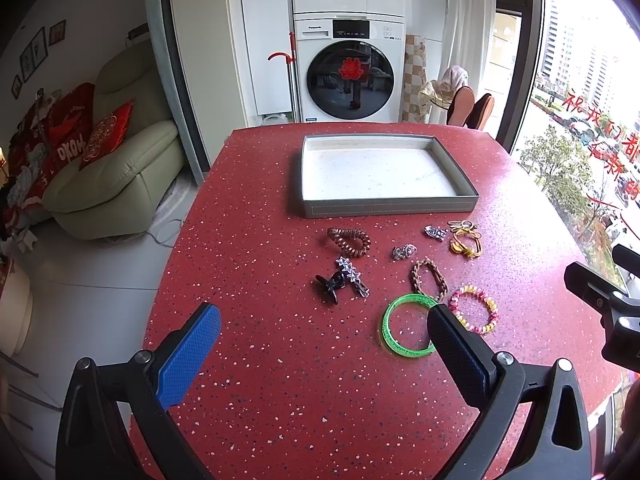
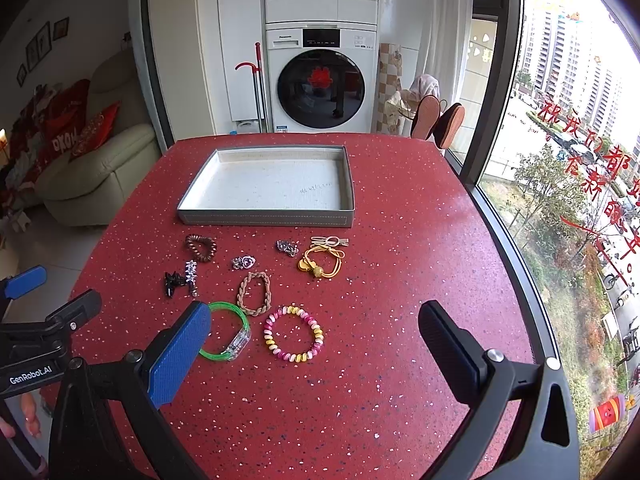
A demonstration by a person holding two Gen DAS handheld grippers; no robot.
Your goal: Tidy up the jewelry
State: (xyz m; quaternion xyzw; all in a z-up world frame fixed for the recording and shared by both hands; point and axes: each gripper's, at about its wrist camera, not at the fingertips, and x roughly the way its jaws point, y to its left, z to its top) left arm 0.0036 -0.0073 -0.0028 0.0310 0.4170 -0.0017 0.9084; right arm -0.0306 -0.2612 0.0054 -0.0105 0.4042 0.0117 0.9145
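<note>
A red speckled desk (image 1: 260, 240) is seen from above and slightly behind, with jewelry laid out in a loose cluster in front of a shallow grey tray (image 1: 384, 205) lined in white, which holds nothing. Going from left to right across the cluster, a black claw clip (image 1: 330, 285) is found touching a silver star hair clip (image 1: 352, 274), with a brown spiral hair tie (image 1: 349, 242) just behind them, nearer the tray. Next a green bangle (image 1: 406, 326) is placed closest to the cameras, a brown braided bracelet (image 1: 429, 278) just behind it, and a small silver trinket (image 1: 404, 251) beyond that. Further right, a pink and yellow beaded bracelet (image 1: 474, 309) is set beside the bangle, and near the tray a second silver trinket (image 1: 435, 233) is followed by a yellow hair tie (image 1: 466, 242) and a pale clip (image 2: 330, 241). The left tongs (image 1: 324, 318) are held wide open above the near part of the desk, gripping nothing, with the bangle partly hidden behind one finger. The right tongs (image 2: 314, 318) are likewise spread wide and empty, hovering over the beaded bracelet. A cream sofa (image 1: 116, 168) is seen at far left, stacked washing machines (image 1: 348, 72) behind the desk, and a window (image 2: 568, 140) at right.
</note>
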